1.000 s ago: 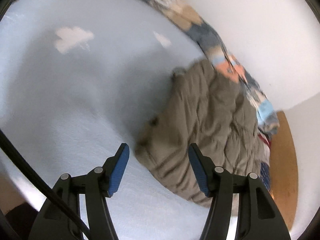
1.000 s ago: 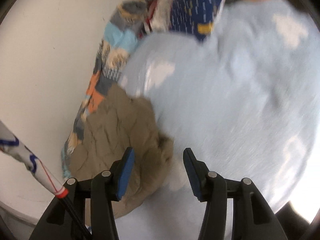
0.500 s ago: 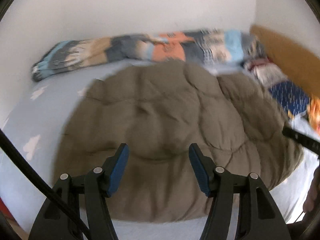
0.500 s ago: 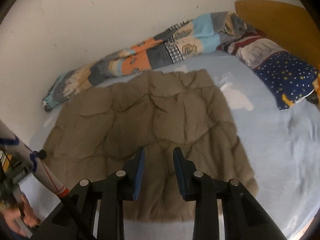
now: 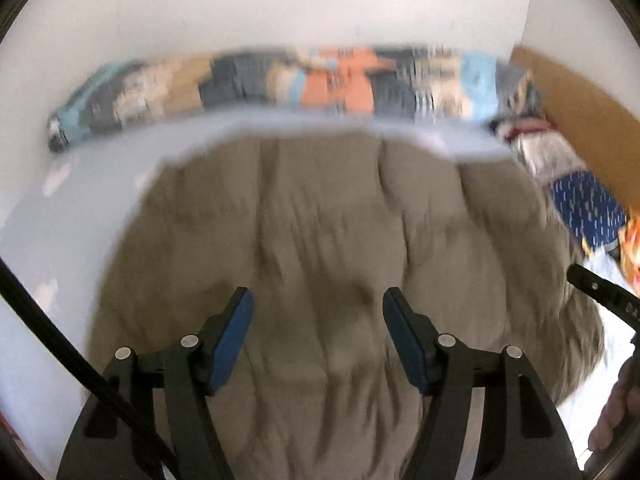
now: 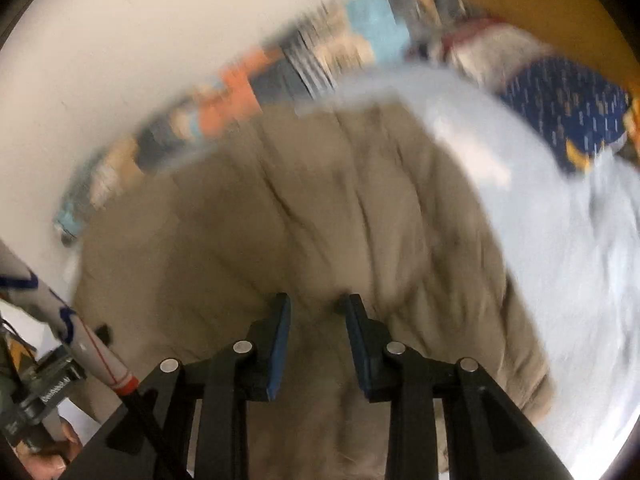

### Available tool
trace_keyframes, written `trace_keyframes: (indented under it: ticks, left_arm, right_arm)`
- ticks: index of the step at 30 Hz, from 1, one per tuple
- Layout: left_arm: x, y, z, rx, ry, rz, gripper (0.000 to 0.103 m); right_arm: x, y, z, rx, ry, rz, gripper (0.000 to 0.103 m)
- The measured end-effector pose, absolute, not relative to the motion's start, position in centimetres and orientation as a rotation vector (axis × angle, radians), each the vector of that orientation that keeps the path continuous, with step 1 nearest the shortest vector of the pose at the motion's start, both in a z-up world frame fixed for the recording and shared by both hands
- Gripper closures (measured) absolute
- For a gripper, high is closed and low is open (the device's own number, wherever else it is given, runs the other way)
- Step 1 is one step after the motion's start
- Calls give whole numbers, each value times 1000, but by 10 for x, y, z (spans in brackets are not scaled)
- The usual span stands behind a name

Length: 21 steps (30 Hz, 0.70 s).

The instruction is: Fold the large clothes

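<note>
Lying flat on the light-blue bedsheet (image 5: 100,184): one khaki quilted jacket (image 5: 340,232), long axis parallel to the wall. Two grippers above it. Left gripper (image 5: 316,336): jaws wide, just been opening, nothing between. Right gripper (image 6: 316,340): jaws narrow, not clamping.

I'm seeing a pale blue bed sheet (image 5: 80,208) with white cloud shapes covering the bed. A patchwork blanket (image 5: 280,80) in orange, grey, tan and light blue is lying rolled along the white wall (image 5: 280,4) at the far edge. Toward the right, a navy pillow (image 6: 560,108) with small yellow marks is sitting near the wooden headboard (image 5: 580,104), and a red-and-white striped cushion (image 5: 536,140) is lying between it and the blanket. Everything is looking motion-blurred.
</note>
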<state>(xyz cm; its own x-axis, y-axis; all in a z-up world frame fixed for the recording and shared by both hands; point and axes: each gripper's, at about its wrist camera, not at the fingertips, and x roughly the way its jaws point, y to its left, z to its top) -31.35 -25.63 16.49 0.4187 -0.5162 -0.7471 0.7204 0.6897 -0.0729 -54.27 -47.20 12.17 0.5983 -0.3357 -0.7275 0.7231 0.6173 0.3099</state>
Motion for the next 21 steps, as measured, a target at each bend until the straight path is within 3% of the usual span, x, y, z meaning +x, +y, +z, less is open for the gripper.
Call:
trace_keyframes:
  ticks: [4,11,16,21]
  left_arm:
    - [-270,-275,162,252,882,-750,36]
    - [-235,-294,127,241,1018,-714,33]
    - [-238,-296,125,262,989,-707,30]
    - [-253,-271,153,200,910,-717,30]
  right_arm:
    - [-520,-484,148,572,625,-610,72]
    - [-466,-516,107,619,794,-608,71]
    - [-450,-524,91,638,838,-626,68]
    - [-474,-512,116,662,751,-612,68]
